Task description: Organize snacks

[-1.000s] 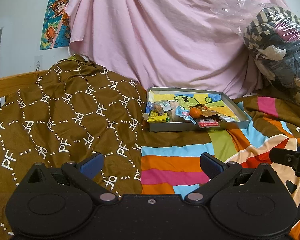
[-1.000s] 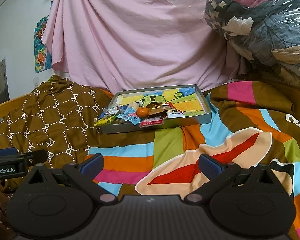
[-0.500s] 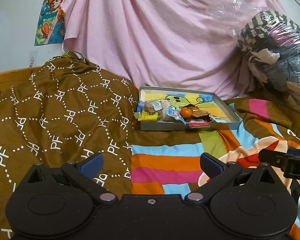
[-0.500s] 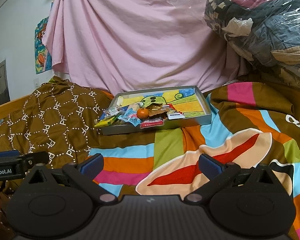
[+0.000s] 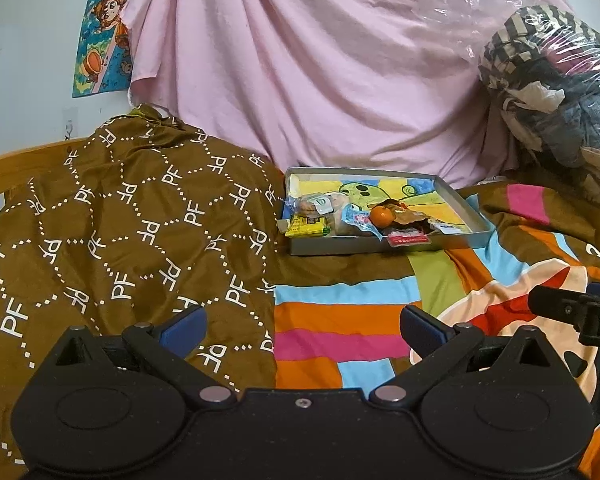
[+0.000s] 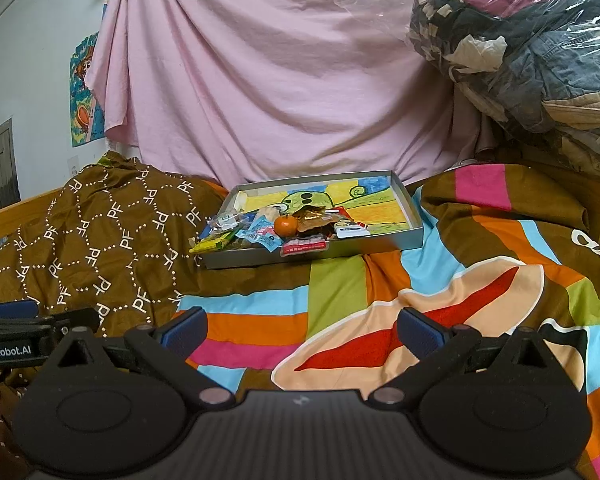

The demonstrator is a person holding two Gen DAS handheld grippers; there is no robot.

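Observation:
A shallow grey tray (image 5: 380, 243) with a colourful cartoon bottom lies on the bed; it also shows in the right wrist view (image 6: 404, 236). Several wrapped snacks are piled at its near left: a small orange (image 5: 381, 215) (image 6: 285, 225), a yellow packet (image 5: 306, 227) (image 6: 212, 243), a light blue packet (image 5: 356, 220) (image 6: 260, 236) and a red-and-white packet (image 5: 409, 237) (image 6: 303, 247). My left gripper (image 5: 302, 325) is open and empty, well short of the tray. My right gripper (image 6: 302, 326) is open and empty, also short of it.
A brown patterned blanket (image 5: 120, 220) covers the bed's left side, a striped colourful cover (image 6: 440, 292) the right. A pink sheet (image 5: 320, 60) hangs behind. A plastic-wrapped bundle of clothes (image 6: 532, 52) is stacked at back right. A wooden bed rail (image 5: 16, 168) runs on the left.
The left wrist view has swung slightly left and back right, so the tray shifted in it. The right gripper has barely moved. Both grippers stay open and empty.

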